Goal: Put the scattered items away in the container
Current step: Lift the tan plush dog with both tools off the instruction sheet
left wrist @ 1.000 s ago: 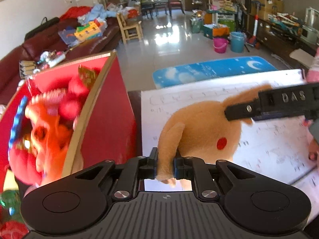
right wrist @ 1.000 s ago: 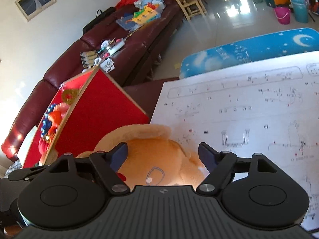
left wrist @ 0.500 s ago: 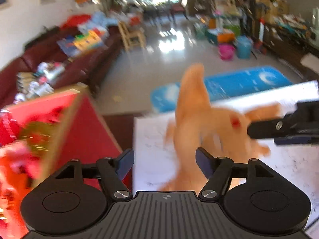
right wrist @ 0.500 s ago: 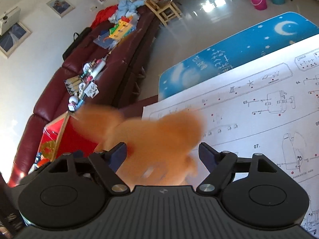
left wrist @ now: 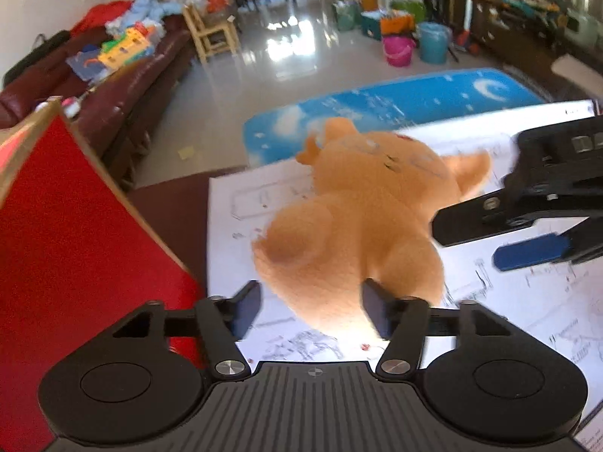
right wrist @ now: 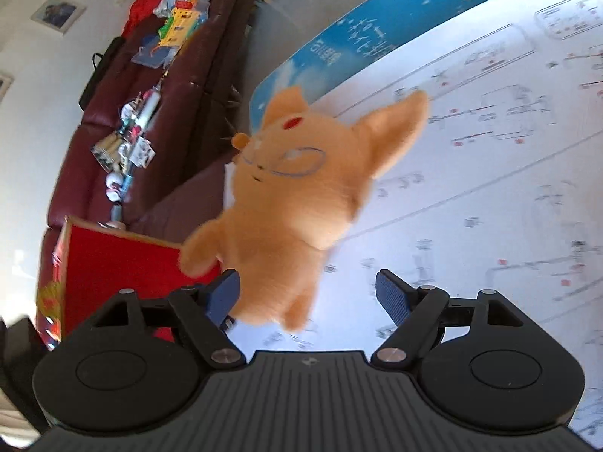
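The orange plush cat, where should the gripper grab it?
Probably the round body of the orange plush cat, nearest the left gripper. Come from the near side with open jaws astride it: the body is soft and squashable, while the thin ears and arms could slip out.

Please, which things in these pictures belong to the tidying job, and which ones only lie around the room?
Part of the job:
- orange plush toy, lying on the table
- red box, the container
- left gripper and right gripper, both open

Only lying about:
- printed instruction sheet under the toy
- blue mat
- pink bucket on the floor
- sofa with clutter
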`<move>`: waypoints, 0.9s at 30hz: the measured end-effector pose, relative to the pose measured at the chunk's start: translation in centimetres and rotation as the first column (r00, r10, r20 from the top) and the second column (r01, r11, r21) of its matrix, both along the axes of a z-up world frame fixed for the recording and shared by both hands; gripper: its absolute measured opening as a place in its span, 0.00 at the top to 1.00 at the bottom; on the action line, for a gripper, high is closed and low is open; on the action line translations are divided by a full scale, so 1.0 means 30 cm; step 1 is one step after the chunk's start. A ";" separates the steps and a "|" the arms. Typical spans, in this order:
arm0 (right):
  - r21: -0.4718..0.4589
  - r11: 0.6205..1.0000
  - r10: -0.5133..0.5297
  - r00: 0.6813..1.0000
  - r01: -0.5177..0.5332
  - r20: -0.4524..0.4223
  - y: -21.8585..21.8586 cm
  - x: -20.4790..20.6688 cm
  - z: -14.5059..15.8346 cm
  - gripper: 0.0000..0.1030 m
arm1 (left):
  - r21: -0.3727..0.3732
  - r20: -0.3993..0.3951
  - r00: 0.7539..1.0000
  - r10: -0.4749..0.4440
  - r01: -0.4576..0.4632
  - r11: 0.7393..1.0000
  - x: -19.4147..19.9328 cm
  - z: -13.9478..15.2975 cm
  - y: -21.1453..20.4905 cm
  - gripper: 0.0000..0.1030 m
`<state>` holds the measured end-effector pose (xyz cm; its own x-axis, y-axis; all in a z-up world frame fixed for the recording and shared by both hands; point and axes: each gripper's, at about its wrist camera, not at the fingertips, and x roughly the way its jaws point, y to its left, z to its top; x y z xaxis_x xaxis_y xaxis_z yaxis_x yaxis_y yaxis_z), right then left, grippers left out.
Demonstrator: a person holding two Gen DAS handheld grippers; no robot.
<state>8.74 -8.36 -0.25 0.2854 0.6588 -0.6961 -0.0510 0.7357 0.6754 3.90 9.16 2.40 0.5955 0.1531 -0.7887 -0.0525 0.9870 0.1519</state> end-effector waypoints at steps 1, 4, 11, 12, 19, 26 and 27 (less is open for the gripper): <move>0.003 1.000 0.008 1.000 -0.008 -0.003 0.022 0.011 -0.001 0.18 | 0.005 0.014 1.000 0.019 -0.020 1.000 0.001 0.010 0.012 0.23; -0.010 0.999 0.042 0.999 -0.042 -0.008 0.101 0.043 -0.015 0.18 | 0.004 0.021 0.999 0.035 -0.035 0.999 0.000 0.025 0.035 0.22; -0.045 0.993 0.106 0.994 -0.108 -0.037 0.160 0.038 -0.074 0.55 | 0.017 0.022 0.999 0.038 -0.038 0.999 -0.003 0.040 0.037 0.19; -0.048 0.993 0.109 0.993 -0.110 -0.038 0.145 0.033 -0.070 0.56 | 0.011 0.022 0.999 0.028 -0.028 1.000 0.005 0.042 0.030 0.17; -0.142 0.978 0.159 0.987 -0.154 0.024 0.015 -0.016 0.003 0.57 | 0.040 -0.004 0.992 -0.127 0.127 0.991 0.026 0.029 -0.118 0.15; -0.165 0.963 0.216 0.976 -0.214 -0.010 -0.123 -0.048 -0.001 0.57 | 0.071 -0.022 0.967 -0.256 0.257 0.964 0.026 -0.027 -0.284 0.14; -0.173 0.963 0.211 0.978 -0.208 -0.005 -0.139 -0.050 0.000 0.57 | 0.070 -0.010 0.964 -0.267 0.267 0.961 0.032 -0.029 -0.298 0.25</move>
